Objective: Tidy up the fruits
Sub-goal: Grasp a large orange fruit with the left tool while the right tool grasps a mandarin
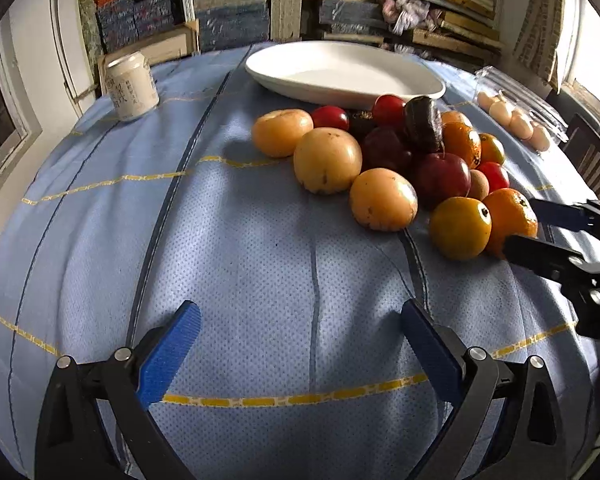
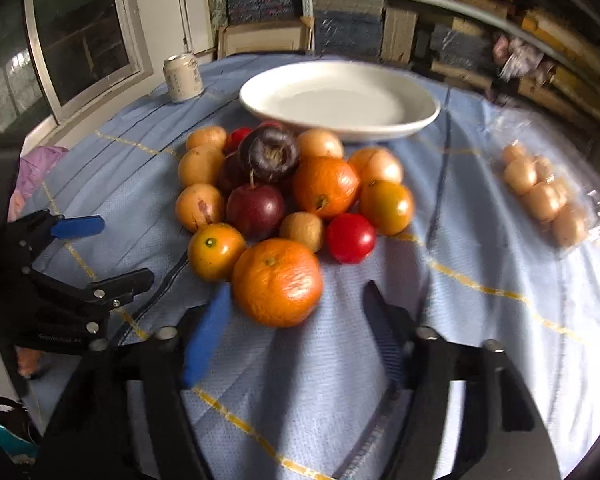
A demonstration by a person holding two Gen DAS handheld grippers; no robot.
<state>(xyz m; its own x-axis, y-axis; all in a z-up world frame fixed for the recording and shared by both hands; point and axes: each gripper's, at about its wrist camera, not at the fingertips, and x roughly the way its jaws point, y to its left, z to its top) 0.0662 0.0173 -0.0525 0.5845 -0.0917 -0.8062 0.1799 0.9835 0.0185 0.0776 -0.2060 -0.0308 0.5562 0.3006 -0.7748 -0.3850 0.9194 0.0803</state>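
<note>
Right tongs [image 2: 292,320] half-spread around front orange [image 2: 277,282] at near edge of fruit pile [image 2: 276,200] on desk [image 2: 440,300], pads not yet pressing; left tongs [image 1: 300,340] wide apart, empty. Risk: off-centre squeeze rolls orange, nudging yellow neighbour [image 2: 216,252]; white plate [image 2: 340,100] sits beyond pile

Wrist views angled down, close — sharing fruit pile [image 1: 384,164]

Tabletop [image 1: 240,248] under a pale blue cloth with yellow lines. White oval plate [image 1: 340,72] toward the far side, bare. Just before it, a heap of fruit [image 1: 384,160]: oranges, yellow rounds, red and dark ones. Drink can [image 1: 132,86] upright, far left. Clear tray of eggs [image 1: 516,120] at right.
</note>
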